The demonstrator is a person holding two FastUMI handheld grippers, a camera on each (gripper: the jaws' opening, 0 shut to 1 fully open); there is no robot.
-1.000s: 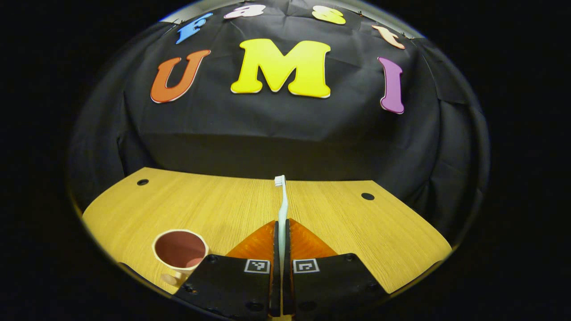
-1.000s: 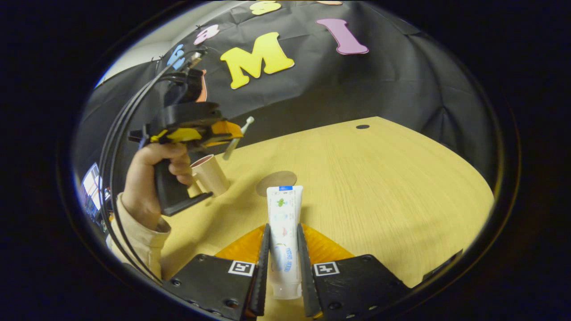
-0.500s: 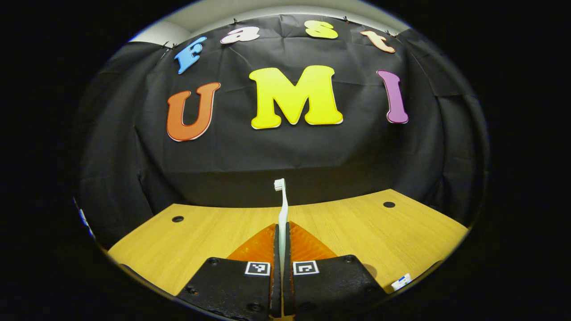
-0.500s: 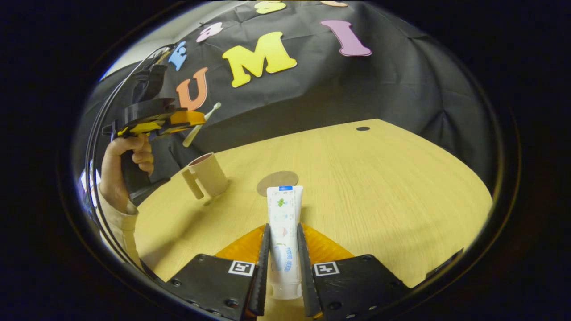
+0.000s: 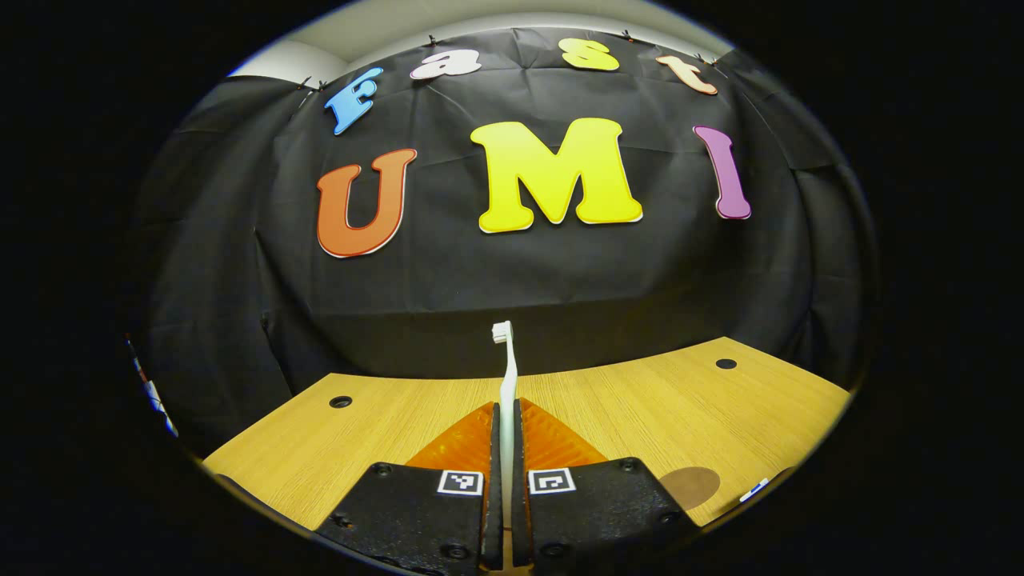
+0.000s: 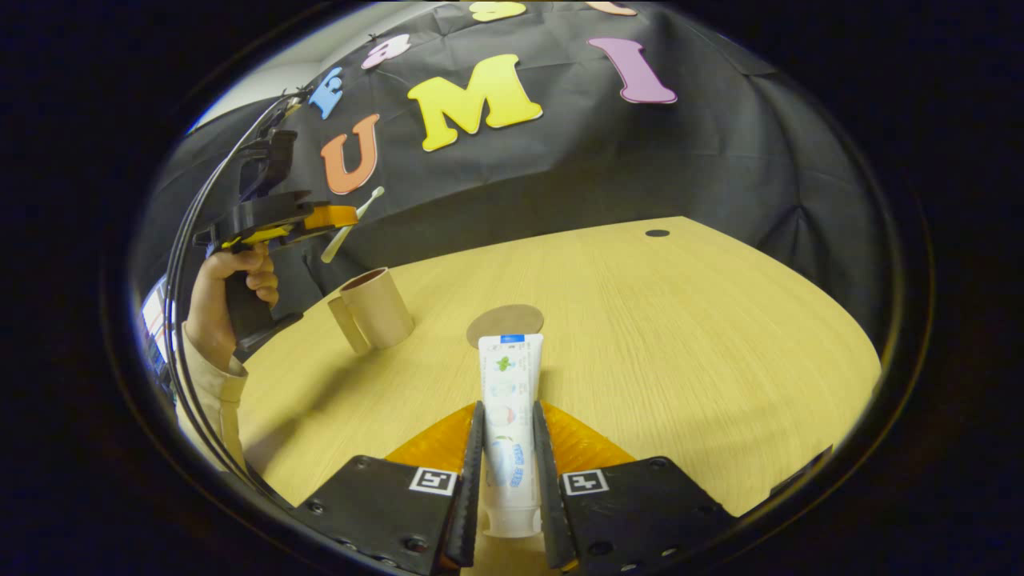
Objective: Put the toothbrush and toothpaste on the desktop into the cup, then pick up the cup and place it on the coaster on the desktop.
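Observation:
My left gripper (image 5: 504,412) is shut on a white toothbrush (image 5: 505,368) whose bristled head sticks out ahead, held well above the wooden desktop (image 5: 664,408). In the right gripper view that same left gripper (image 6: 340,214) hangs in a person's hand, up and left of the beige cup (image 6: 376,308), with the toothbrush (image 6: 352,224) slanting out of it. My right gripper (image 6: 508,416) is shut on a white toothpaste tube (image 6: 508,400), its flat end pointing forward. The round brown coaster (image 6: 506,323) lies just past the tube; in the left gripper view the coaster (image 5: 690,483) sits low right.
The desktop (image 6: 680,336) has small round holes near its back corners (image 6: 657,233) (image 5: 340,401). Black cloth closes the back and sides. A sleeve and hand (image 6: 228,296) hold the left gripper, with cables (image 6: 192,232) running up from it.
The left gripper rose and tipped up with the toothbrush, so the cup dropped out of its view and the coaster came in. The right gripper with the toothpaste barely moved.

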